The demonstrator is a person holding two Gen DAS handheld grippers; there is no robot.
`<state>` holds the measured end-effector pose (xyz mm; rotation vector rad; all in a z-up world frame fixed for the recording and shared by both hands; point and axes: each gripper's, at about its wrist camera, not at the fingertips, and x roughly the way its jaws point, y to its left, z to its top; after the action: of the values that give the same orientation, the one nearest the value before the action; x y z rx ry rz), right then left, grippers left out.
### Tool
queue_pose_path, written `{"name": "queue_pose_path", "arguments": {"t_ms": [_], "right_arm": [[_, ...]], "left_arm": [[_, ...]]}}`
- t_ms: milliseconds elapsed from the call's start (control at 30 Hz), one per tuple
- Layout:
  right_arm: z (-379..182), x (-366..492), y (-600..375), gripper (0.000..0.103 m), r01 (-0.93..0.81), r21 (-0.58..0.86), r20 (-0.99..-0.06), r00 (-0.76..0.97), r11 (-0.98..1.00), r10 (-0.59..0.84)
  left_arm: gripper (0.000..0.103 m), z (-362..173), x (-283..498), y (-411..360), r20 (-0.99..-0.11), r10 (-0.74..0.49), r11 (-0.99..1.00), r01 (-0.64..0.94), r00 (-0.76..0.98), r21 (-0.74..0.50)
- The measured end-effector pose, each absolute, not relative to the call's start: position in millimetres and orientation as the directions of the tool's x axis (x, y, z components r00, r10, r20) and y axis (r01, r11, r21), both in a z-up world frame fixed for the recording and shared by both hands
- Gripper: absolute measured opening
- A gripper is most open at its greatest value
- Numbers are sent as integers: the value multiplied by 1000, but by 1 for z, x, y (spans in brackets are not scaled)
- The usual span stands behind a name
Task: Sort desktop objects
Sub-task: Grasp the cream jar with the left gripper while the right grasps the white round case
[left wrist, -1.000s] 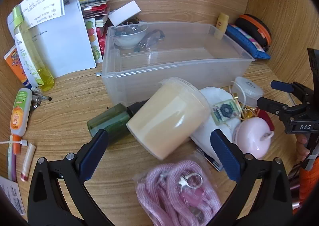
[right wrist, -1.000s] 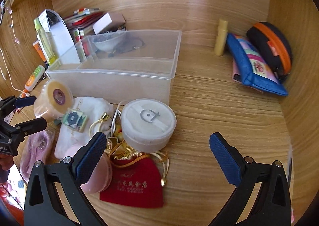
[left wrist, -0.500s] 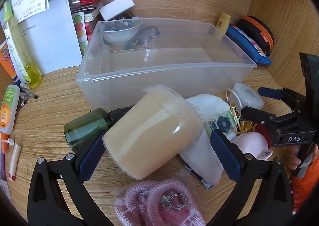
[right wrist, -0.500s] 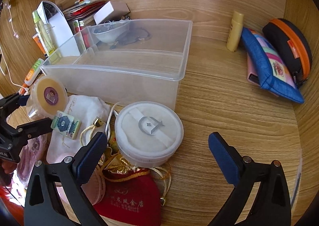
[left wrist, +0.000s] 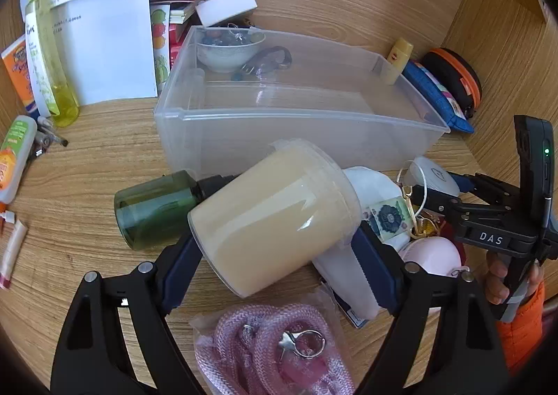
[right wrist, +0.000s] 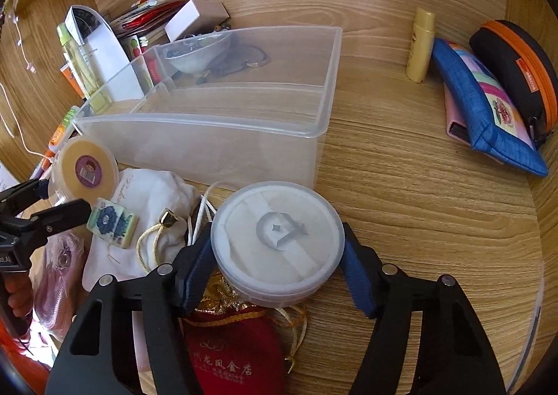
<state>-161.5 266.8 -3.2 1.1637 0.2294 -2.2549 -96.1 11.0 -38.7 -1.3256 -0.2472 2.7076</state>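
As both sets of jaws close, you are at the grasp step: your left gripper [left wrist: 275, 255] brackets the cream tub [left wrist: 275, 217] lying on its side, pads at its flanks, while your right gripper [right wrist: 277, 278] hugs the round powder case [right wrist: 277, 238]. Next, seat both grips, then lift toward the clear bin [right wrist: 209, 126] just behind.

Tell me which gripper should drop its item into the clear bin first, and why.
Right, probably. The right gripper is closing around the upright round powder case, directly before the clear bin's front wall. The left gripper is closing around a tilted cream jar resting against a green bottle.
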Motion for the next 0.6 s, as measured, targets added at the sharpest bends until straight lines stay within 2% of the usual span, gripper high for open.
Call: {"name": "queue_pose_path", "arguments": {"t_ms": [300, 567, 600], "right_arm": [[5, -155, 280, 63, 546, 99, -758, -500, -832, -419], [22, -146, 292, 63, 536, 108, -717, -541, -837, -439], [24, -144, 292, 63, 537, 108, -714, -544, -837, -441]], "left_arm": [[79, -34, -87, 7, -762, 205, -970, -26, -615, -240], [73, -18, -76, 4, -712, 202, -969, -30, -672, -247], [70, -17, -76, 4, -713, 196, -971, -30, -673, -239]]}}
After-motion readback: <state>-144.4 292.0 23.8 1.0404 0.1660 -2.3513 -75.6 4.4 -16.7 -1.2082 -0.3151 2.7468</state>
